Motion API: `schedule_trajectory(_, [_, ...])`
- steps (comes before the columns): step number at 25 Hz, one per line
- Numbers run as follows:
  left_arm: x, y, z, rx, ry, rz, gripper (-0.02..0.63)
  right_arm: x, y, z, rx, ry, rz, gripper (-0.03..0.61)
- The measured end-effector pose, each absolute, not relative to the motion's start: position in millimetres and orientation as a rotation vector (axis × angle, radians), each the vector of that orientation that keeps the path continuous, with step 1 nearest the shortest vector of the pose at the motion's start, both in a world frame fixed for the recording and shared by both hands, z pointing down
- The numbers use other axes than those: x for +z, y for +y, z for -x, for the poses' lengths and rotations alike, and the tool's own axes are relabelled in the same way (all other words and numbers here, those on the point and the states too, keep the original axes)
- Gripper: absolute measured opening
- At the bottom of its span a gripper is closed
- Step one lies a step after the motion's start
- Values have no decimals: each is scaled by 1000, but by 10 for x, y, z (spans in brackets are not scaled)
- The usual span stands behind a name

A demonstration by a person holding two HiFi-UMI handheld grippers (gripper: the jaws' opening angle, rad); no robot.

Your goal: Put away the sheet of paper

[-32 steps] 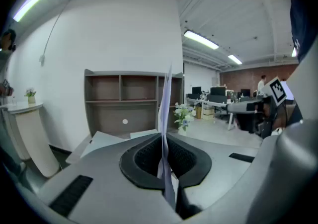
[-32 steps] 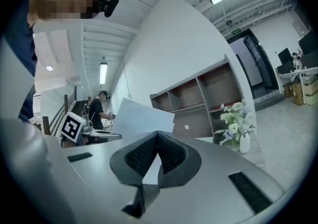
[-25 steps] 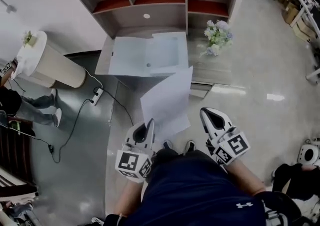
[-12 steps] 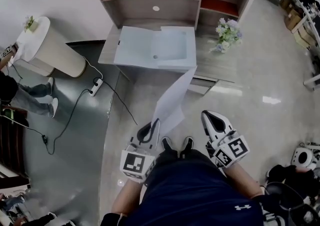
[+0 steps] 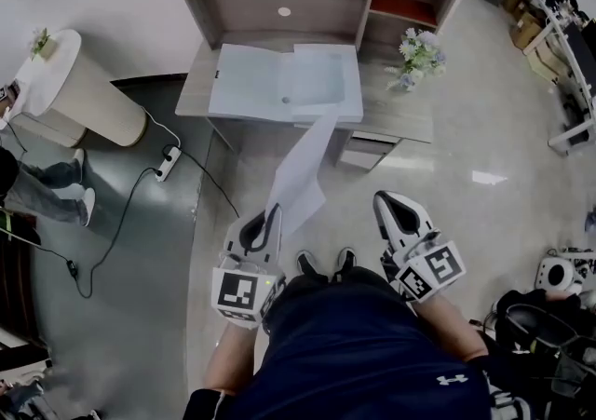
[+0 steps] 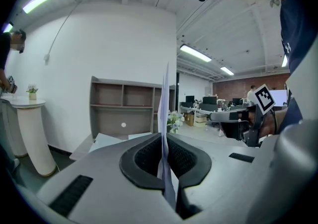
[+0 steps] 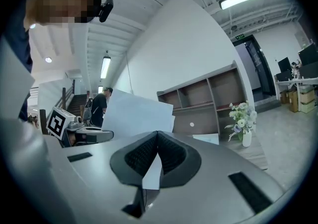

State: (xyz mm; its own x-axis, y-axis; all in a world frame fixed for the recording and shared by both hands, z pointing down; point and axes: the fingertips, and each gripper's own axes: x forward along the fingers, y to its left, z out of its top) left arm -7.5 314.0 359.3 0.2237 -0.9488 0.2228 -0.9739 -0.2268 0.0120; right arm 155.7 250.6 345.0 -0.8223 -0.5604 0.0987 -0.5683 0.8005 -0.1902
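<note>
**Sheet in the air, folder waiting open**

In the head view the left gripper point(image 5: 269, 218) sits at about 7 o'clock. Its jaws are pinched tight on the near edge of the sheet of paper point(image 5: 300, 178). The left gripper view shows the same thing: the sheet point(image 6: 163, 111) stands edge-on between the closed pads of the left gripper point(image 6: 164, 154). From that grip the paper rises toward 1 o'clock. Its far end reaches the near edge of the open folder point(image 5: 261, 83), which lies at 12 o'clock on the desk point(image 5: 396, 122). The right gripper point(image 5: 395, 211), at about 5 o'clock, has its jaws together on nothing and stays clear of the paper. Its own view shows the tips meeting point(image 7: 157, 138), with the sheet point(image 7: 136, 113) off toward 10 o'clock.

By my reading, the pick-up is done and the carry is nearly done. Laying the sheet into the folder and letting go are still to come, and perhaps closing the cover.

A second ago the sheet showed a broad face to the head camera; now it shows as a narrow strip. The left gripper has kept its hold throughout.
</note>
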Motion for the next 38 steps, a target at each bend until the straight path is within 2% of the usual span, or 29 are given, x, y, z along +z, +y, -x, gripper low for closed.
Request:
schedule_trajectory(18, [3720,3058,849,235,-1857,-2304,15,3546,2421,-1005,344,-2906,-970,6])
schedule_trajectory(28, [3748,2629,1068,266,-1910,-2246,15,3587,1894,-771,369,-2936,-899,6])
schedule_trajectory(38, [3787,1730,1103,294,-1928,-2170,15,3586,959,-683,422,-2962,-799,6])
